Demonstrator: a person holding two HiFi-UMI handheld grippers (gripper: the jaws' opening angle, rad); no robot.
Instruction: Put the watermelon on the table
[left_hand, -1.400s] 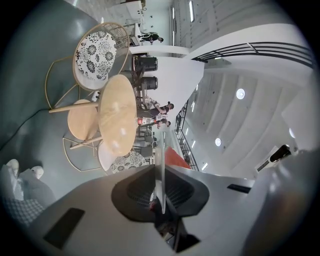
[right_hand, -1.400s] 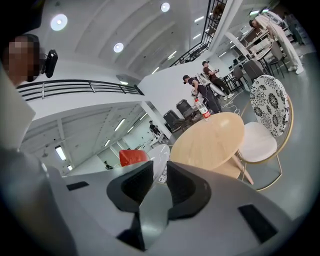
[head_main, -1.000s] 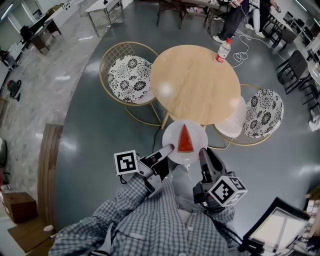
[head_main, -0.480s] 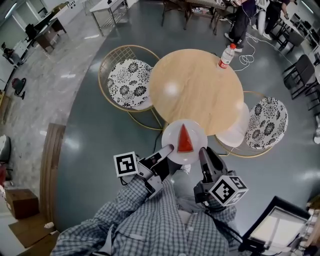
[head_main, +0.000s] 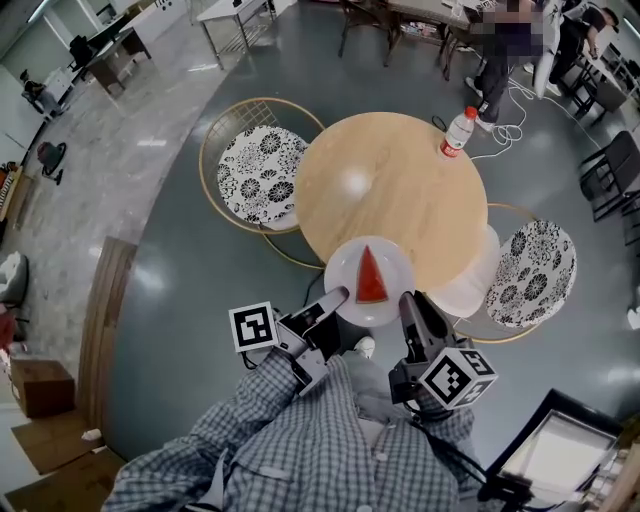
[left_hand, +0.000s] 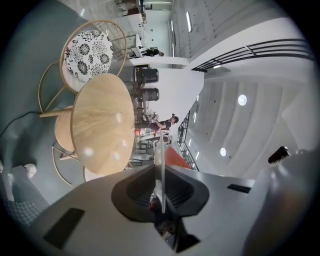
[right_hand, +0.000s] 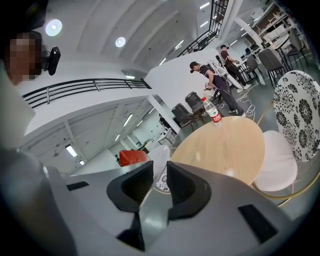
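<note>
We now reach the round wooden counter's (head_main: 390, 190) near edge; left gripper (head_main: 335, 297) and right gripper (head_main: 408, 300) jaws clamp the white round plate (head_main: 345, 291) bearing the red watermelon wedge (head_main: 371, 278).

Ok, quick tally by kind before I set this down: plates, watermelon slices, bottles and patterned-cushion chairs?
plate: 1
watermelon slice: 1
bottle: 1
patterned-cushion chairs: 2
Total: 5

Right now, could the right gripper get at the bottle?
Probably not. The right gripper is shut on the plate carrying the watermelon, which the left gripper also holds, and the bottle stands at the table's far edge.
</note>
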